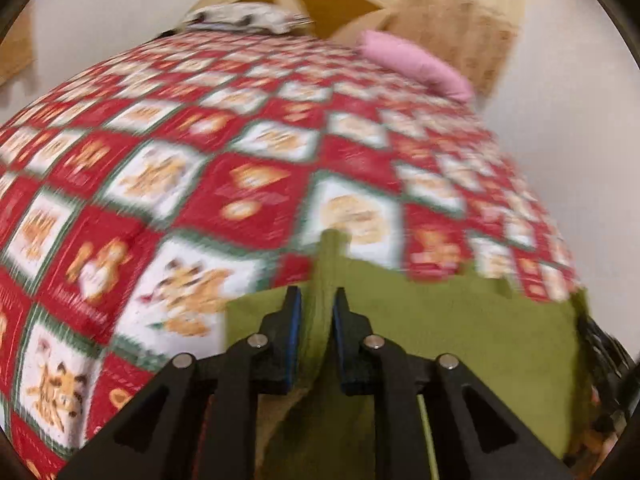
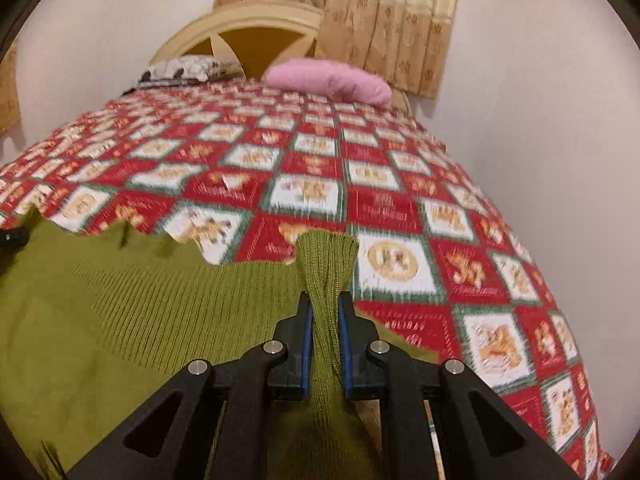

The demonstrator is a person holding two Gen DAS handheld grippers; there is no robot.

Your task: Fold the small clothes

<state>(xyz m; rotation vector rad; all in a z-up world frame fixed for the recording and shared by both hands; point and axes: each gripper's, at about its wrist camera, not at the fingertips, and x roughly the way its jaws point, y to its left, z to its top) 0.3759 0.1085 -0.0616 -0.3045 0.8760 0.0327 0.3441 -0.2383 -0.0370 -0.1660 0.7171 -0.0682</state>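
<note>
Left gripper (image 1: 316, 300) pinches a bunched edge of the green knit garment (image 1: 460, 320), fabric poking up past the blue pads at 12 o'clock; jaws narrow, pressing on cloth. Right gripper (image 2: 326, 308) likewise clamps a ribbed gathered end of the same garment, jaws close together on it. In the left wrist view the garment spreads from the jaws toward 3 o'clock, reaching the frame edge; in the right wrist view it stretches toward 9 o'clock, filling the lower left. Garment sits over the near edge of the bed; whether it touches the quilt, cannot tell. Red-white patchwork quilt (image 2: 360, 168) covers the bed. Pink pillow (image 2: 332, 80) at 12 o'clock far end, patterned pillow (image 2: 188, 68) at 11 o'clock, headboard (image 2: 248, 28) behind, curtain (image 2: 392, 20) at 1 o'clock. Left view heavily motion-blurred.
</note>
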